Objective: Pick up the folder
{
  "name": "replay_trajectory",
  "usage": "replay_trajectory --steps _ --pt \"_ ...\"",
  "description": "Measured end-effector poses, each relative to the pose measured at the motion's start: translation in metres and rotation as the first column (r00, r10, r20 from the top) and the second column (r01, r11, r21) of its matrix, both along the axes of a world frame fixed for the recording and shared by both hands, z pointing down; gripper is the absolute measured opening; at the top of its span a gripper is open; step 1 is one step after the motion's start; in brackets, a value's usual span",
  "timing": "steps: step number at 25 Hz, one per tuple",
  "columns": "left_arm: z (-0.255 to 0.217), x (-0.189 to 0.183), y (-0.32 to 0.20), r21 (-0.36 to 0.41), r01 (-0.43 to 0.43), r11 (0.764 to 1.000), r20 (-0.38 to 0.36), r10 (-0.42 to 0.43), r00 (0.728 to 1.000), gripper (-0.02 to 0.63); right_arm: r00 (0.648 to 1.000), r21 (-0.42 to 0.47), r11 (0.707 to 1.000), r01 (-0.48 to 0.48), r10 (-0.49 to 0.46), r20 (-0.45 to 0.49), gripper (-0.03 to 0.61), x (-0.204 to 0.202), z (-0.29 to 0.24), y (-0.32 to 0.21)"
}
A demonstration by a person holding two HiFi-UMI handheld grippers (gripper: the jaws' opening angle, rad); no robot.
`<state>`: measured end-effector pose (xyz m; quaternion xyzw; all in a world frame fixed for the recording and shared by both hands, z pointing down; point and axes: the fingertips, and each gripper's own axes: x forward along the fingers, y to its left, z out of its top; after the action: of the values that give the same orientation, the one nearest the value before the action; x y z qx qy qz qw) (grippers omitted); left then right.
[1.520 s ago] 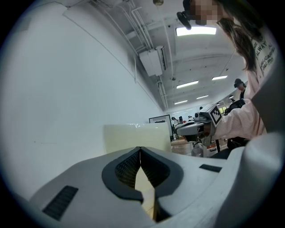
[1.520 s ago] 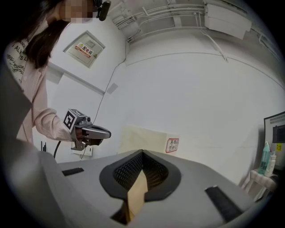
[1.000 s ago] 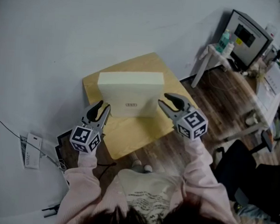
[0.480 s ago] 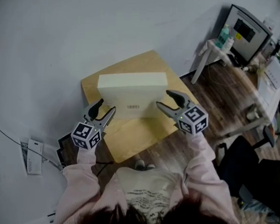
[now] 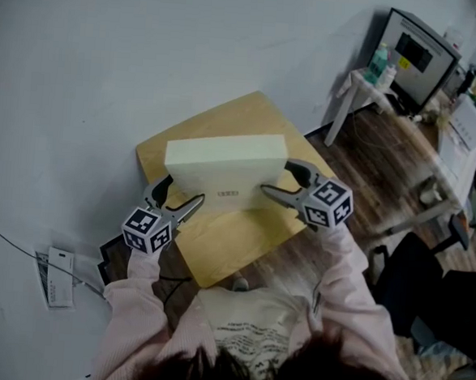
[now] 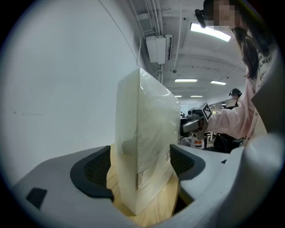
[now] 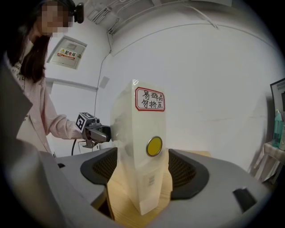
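Note:
A pale cream box folder (image 5: 221,169) stands upright on a small wooden table (image 5: 226,243). My left gripper (image 5: 181,196) straddles its left end and my right gripper (image 5: 278,178) its right end. Both sets of jaws are opening, with the folder between them. In the left gripper view the folder's end (image 6: 146,147) sits between the pads (image 6: 95,171) with gaps on both sides. In the right gripper view the other end (image 7: 141,178) carries a red-bordered label (image 7: 150,99) and a yellow round sticker (image 7: 154,146). There too the pads (image 7: 183,171) stand off it.
The table backs onto a white wall (image 5: 109,62). A white stool with bottles (image 5: 366,82), a monitor (image 5: 418,53) and a cluttered desk (image 5: 461,136) stand at the right. A white device with cables (image 5: 58,266) lies on the floor at the left.
Both grippers have moved forward and down towards the folder. Their jaws have spread from nearly shut to wide, and now reach round the folder's two ends.

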<state>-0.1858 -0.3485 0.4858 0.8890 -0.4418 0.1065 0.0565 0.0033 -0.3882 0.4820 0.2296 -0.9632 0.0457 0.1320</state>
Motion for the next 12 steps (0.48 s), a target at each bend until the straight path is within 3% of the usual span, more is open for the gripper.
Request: replay_trajectory --steps 7,12 --pt "0.003 0.003 -0.011 -0.019 -0.029 0.999 -0.008 0.028 1.000 0.473 0.999 -0.019 0.999 0.046 -0.046 -0.006 0.397 -0.009 0.007 -0.006" --pt "0.005 0.013 -0.017 -0.028 -0.080 0.996 -0.025 0.079 0.997 0.476 0.997 -0.040 0.996 0.078 -0.078 -0.012 0.405 -0.018 0.010 -0.009"
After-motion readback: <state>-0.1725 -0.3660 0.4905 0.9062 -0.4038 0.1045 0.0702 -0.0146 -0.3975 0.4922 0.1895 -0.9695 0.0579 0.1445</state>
